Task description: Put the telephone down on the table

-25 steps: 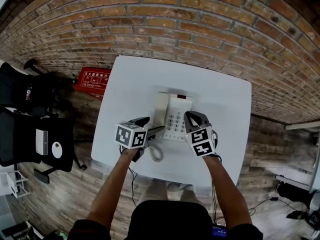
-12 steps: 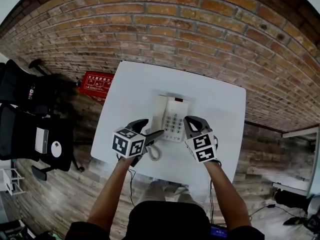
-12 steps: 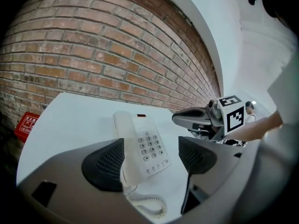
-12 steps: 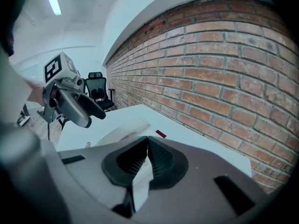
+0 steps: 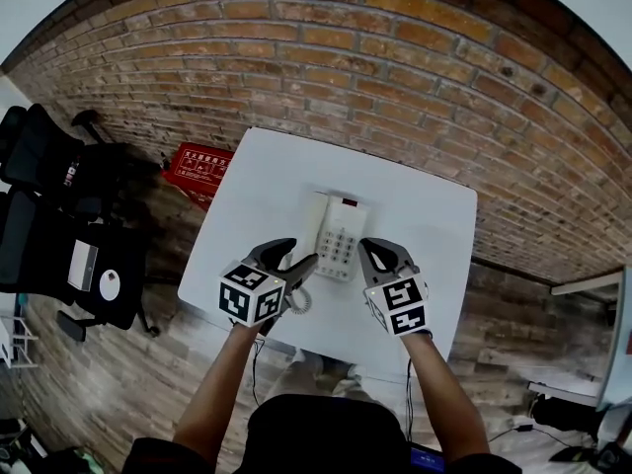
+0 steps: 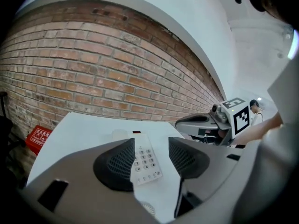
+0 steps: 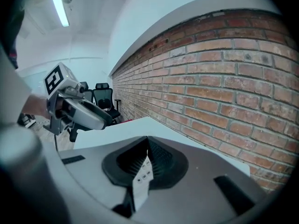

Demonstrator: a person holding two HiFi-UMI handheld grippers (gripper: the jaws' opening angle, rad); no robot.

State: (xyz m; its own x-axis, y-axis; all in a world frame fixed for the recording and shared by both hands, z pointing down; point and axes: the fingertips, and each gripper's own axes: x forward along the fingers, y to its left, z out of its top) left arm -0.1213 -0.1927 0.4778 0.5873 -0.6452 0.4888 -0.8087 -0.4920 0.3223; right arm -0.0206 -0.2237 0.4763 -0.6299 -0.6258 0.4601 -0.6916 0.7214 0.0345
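A white push-button telephone (image 5: 341,240) lies flat on the white table (image 5: 267,176), its handset (image 5: 314,223) resting in the cradle on its left side. The coiled cord (image 5: 302,302) trails off its near end. My left gripper (image 5: 294,259) hovers at the phone's near left corner. Its jaws are closing with nothing between them, and the keypad (image 6: 145,161) shows through the gap of the left gripper (image 6: 152,149). My right gripper (image 5: 371,253) is at the phone's near right side. The right gripper (image 7: 148,149) is shut and empty, with a strip of the keypad (image 7: 141,181) below its tips.
A brick wall (image 5: 395,57) runs behind the table. A red sign (image 5: 197,164) leans at the wall's foot on the left. Black office chairs (image 5: 49,215) stand on the wooden floor to the left. The table's near edge (image 5: 326,349) is just under my wrists.
The head camera has shifted, so the table looks smaller. Both grippers stay at the phone's near end. The telephone has not moved.
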